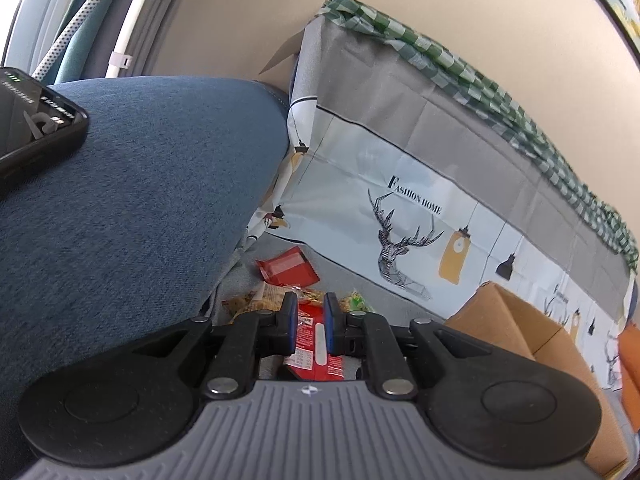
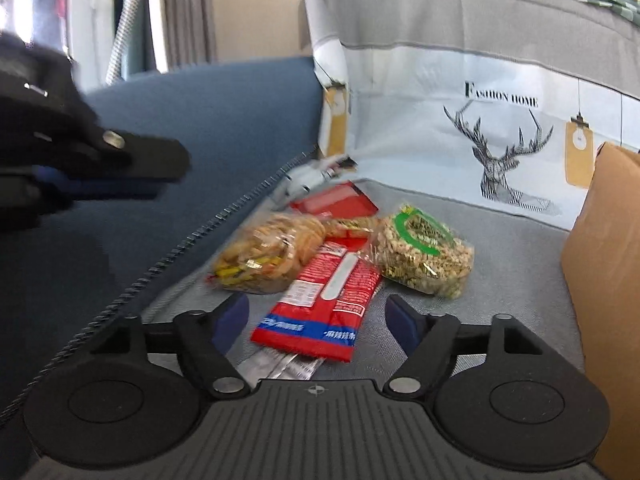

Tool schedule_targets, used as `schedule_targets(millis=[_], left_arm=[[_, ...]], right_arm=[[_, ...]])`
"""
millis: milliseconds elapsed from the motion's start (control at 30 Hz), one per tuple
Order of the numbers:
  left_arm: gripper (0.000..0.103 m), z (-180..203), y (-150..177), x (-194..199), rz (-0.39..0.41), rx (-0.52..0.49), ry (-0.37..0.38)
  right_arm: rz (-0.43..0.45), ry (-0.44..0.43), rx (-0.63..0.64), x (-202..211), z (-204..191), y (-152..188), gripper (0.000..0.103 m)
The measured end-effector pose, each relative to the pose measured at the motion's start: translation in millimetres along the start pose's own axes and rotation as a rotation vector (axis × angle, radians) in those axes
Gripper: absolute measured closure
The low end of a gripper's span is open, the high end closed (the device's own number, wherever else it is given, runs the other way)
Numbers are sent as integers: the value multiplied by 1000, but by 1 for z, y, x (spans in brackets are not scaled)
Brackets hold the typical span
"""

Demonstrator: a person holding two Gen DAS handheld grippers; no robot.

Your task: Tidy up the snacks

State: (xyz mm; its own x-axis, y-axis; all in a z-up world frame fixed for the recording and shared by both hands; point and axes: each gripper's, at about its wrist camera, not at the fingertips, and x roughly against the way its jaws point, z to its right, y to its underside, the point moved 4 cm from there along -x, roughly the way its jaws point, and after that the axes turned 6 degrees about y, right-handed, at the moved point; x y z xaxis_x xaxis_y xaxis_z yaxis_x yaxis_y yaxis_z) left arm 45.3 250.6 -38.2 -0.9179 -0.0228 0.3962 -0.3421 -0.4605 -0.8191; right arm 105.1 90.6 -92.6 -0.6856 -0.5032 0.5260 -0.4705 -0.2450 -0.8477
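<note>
Right wrist: right tool point(image 2: 316, 316) apart above snacks point(image 2: 320, 280) on grey fabric surface point(image 2: 500, 280).

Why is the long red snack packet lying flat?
Flat: the long red snack packet lies on the grey fabric, between the open right gripper.

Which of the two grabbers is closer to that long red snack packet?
Right. The right gripper sits just behind the long red packet, jaws open around its near end. The left gripper hangs off to the side, over the blue cushion.
</note>
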Motion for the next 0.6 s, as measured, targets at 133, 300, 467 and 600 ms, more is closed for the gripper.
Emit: schedule_targets(millis=[133, 300, 467, 600], left_arm=[[74, 3, 3, -15, -22, -52, -33], [60, 6, 11, -40, -63, -132, -95], [47, 6, 18, -70, -115, -174, -155], [30, 6, 22, -94, -153, -208, -188]], right_arm=[[-41, 10, 18, -23, 6, 1, 23], [-78, 10, -15, -31, 19, 2, 30], [-56, 20, -27, -27, 26, 7, 44], [-42, 25, -61, -19, 33, 9, 53]])
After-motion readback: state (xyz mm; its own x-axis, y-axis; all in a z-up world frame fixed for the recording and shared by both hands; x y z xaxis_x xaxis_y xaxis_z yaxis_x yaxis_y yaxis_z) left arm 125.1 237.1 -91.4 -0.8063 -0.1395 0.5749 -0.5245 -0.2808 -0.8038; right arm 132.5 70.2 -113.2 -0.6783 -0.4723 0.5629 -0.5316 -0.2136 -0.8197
